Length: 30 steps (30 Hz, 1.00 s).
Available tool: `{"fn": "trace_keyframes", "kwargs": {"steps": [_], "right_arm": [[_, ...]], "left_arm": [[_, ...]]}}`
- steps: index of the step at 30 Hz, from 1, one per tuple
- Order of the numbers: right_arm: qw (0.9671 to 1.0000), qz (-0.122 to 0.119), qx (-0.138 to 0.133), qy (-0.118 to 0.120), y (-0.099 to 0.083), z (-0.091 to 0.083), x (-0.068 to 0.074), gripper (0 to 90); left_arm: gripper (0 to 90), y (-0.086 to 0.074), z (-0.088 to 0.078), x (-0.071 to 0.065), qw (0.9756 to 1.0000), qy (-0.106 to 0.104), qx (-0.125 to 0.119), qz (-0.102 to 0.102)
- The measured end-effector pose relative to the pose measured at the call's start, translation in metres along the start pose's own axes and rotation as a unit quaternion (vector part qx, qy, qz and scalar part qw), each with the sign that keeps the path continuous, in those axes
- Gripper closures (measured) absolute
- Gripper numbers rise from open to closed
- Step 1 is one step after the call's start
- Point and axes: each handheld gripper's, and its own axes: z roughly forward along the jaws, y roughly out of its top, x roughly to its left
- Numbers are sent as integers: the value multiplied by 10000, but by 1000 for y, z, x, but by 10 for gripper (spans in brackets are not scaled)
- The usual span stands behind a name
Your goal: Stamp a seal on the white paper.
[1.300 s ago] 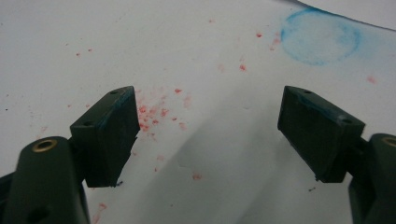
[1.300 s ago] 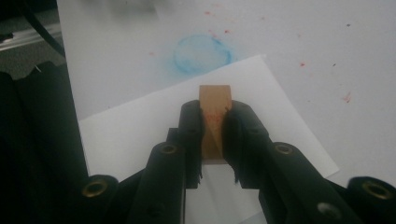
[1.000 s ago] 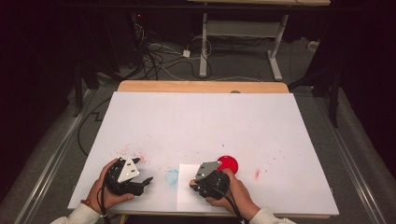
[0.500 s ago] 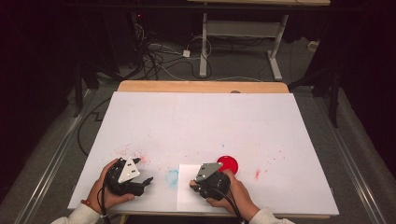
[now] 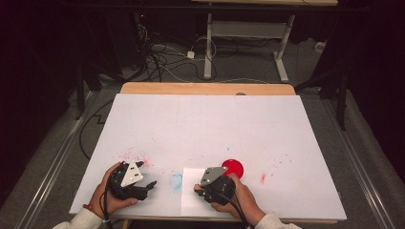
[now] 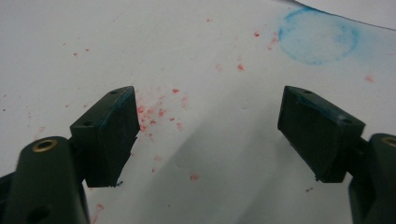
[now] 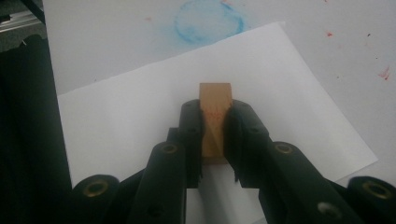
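My right gripper (image 7: 215,122) is shut on a small wooden block (image 7: 215,94) with faint red marks on its side, held just over a white sheet of paper (image 7: 126,116). In the high view this gripper (image 5: 199,190) sits at the table's near edge over the sheet (image 5: 190,202), and a red round disc (image 5: 234,168) lies right behind it. My left gripper (image 6: 210,109) stands open with nothing between its jaws, over bare table speckled with red. In the high view it (image 5: 149,187) rests at the near left, pointing toward the sheet.
A blue ring stain (image 5: 175,181) marks the white table cover (image 5: 205,124) between the two grippers, also visible as a blue ring (image 6: 317,39) ahead of the left jaws. Red specks are scattered near both hands. A wooden table strip (image 5: 205,88) runs along the far edge.
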Motion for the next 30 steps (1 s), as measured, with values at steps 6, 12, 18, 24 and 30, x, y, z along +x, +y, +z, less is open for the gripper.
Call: {"fn": "trace_keyframes", "kwargs": {"steps": [6,12,18,24,30], "right_arm": [[10000,29,26,63,0,0,-1,762],[9999,37,23,91,0,0,-3,761],[9999,90,41,137,1,0,-4,761],[9999,-90,-62,1,2,-5,-2,759],[9995,34,-310,-17,7,-22,-7,759]], "left_arm": [[197,0,-1,0,10000,26,-23,11],[196,0,-1,0,10000,18,-23,3],[197,0,-1,0,10000,15,-32,-12],[197,0,-3,2,9999,11,-99,-43],[197,0,-6,3,9997,40,-213,-77]]}}
